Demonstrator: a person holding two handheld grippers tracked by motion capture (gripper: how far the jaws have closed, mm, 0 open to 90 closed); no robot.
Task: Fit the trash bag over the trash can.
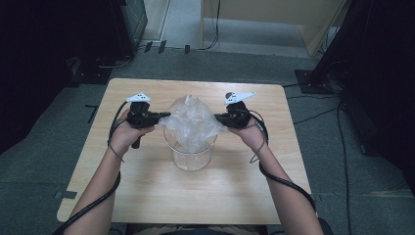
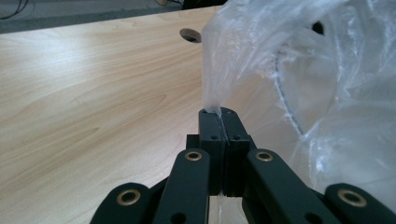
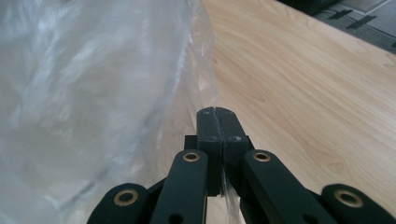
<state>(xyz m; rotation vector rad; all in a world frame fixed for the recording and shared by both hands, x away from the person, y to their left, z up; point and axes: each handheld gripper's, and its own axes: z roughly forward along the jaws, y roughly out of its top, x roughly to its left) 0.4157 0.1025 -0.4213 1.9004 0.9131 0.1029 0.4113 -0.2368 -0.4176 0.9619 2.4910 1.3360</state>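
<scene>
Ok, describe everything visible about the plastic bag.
The plastic bag is thin, clear, crinkled film, bunched and puffed above a clear round container at the table's middle, its lower part hanging inside. The left gripper and right gripper each pinch an opposite edge between shut jaws, stretching it open between them.

Bright tabletop, dark surroundings, soft focus.
</scene>
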